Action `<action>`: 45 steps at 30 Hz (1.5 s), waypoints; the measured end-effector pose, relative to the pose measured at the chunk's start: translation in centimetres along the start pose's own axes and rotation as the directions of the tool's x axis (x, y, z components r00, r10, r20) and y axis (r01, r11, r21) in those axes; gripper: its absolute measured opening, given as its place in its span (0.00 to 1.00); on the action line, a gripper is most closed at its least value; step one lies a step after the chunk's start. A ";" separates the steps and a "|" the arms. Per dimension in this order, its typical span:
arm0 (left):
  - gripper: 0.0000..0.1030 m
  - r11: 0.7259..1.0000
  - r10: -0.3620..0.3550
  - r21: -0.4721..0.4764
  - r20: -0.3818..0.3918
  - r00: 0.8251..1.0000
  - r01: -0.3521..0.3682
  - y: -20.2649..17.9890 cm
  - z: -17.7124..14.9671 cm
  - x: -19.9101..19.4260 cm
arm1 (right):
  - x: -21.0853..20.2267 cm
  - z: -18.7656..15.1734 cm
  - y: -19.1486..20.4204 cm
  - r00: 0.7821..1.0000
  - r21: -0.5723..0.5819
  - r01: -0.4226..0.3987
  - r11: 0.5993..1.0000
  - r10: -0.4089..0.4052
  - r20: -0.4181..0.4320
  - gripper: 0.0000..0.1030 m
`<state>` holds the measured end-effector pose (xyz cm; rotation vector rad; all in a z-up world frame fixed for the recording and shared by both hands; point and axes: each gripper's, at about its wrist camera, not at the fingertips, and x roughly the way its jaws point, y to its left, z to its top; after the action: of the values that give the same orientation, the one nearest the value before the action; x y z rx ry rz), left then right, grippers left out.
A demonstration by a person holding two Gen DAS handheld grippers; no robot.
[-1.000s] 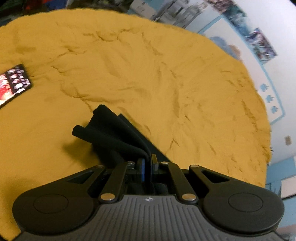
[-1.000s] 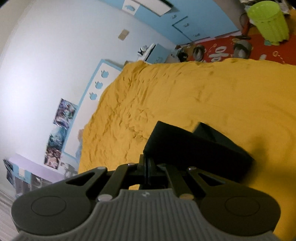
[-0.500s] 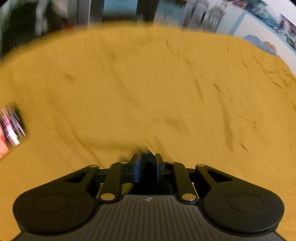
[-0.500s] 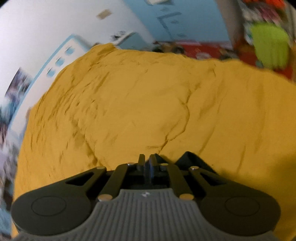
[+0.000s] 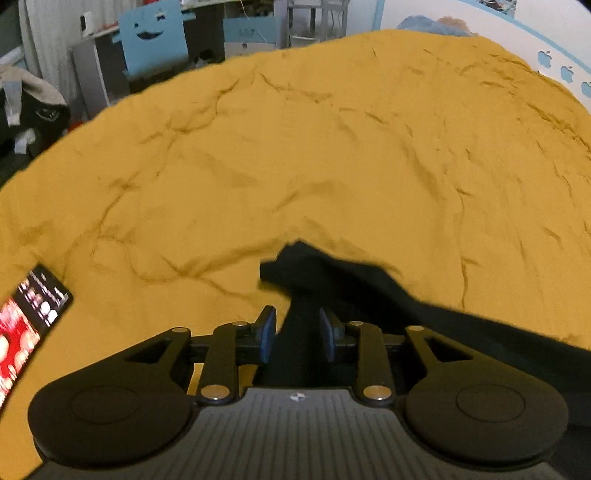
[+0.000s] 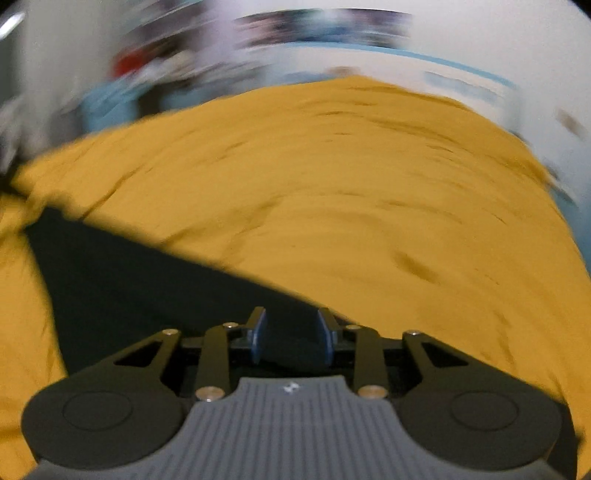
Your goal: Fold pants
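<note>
The black pants lie on the mustard-yellow bed cover. In the left wrist view my left gripper is open, its blue-padded fingers apart over a bunched corner of the cloth. In the right wrist view, which is motion-blurred, the pants spread as a flat dark panel to the left. My right gripper is open, with the edge of the cloth between and under its fingers.
A phone with a lit screen lies on the cover at the left. Beyond the far bed edge stand a blue chair, a desk and a dark bag. A white wall with blue trim runs along the right.
Both grippers were shut on the pants a second ago and are now open. The cloth has been laid down on the cover. Both views swung round toward the far bed edge.
</note>
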<state>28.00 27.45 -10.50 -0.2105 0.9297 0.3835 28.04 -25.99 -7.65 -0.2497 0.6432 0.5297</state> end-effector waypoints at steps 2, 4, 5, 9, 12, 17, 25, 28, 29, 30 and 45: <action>0.32 1.000 -0.018 0.001 -0.010 1.000 0.018 0.6 0.0 0.1 | 2.1 0.7 3.7 0.998 -0.150 -0.053 0.987 0.050 -0.026 0.25; 0.32 0.999 -0.041 0.011 -0.017 0.999 0.041 0.6 0.0 0.0 | 4.0 1.2 6.8 0.995 -0.291 -0.096 0.952 0.084 -0.052 0.25; 0.32 0.999 -0.047 0.015 -0.018 0.999 0.048 0.7 0.0 0.0 | 4.9 1.2 8.2 0.994 -0.361 -0.104 0.927 0.084 -0.070 0.26; 0.33 0.997 -0.068 0.020 -0.018 0.998 0.068 1.0 -0.1 -0.4 | 8.4 1.5 11.2 0.993 -0.510 -0.084 0.856 0.030 -0.114 0.25; 0.33 0.997 -0.071 0.024 -0.024 0.997 0.071 1.2 -0.3 -0.4 | 11.3 4.3 7.8 0.993 -0.415 0.030 0.909 -0.075 -0.094 0.24; 0.33 0.995 -0.094 0.041 -0.032 0.995 0.095 1.1 -0.4 -0.7 | 10.3 7.6 1.2 0.970 -0.055 0.242 0.969 -0.243 -0.015 0.16; 0.37 0.985 -0.168 0.021 -0.034 0.985 0.169 -0.1 -0.5 0.0 | 4.6 4.8 9.4 0.985 -0.140 -0.168 0.976 0.170 0.006 0.21; 0.46 0.968 -0.250 0.018 -0.032 0.968 0.251 -0.6 -0.5 0.5 | 3.2 3.5 14.4 0.957 -0.214 -0.285 0.934 0.289 -0.011 0.27; 0.48 0.964 -0.265 0.018 -0.038 0.963 0.266 -0.7 -0.5 0.8 | 3.2 3.2 15.5 0.953 -0.227 -0.300 0.926 0.304 -0.019 0.28; 0.50 0.960 -0.279 0.008 -0.046 0.959 0.280 -0.9 -0.5 1.3 | 3.7 3.3 16.6 0.949 -0.235 -0.313 0.920 0.316 -0.026 0.28; 0.01 0.790 -0.447 -0.472 -0.004 0.895 0.392 2.4 1.5 6.0 | 4.4 5.0 19.3 0.952 -0.133 -0.304 0.943 0.304 -0.016 0.02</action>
<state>31.36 31.52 -14.57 -0.8757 0.8635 0.1690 23.06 -6.18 -7.72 -0.2769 0.6462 0.8729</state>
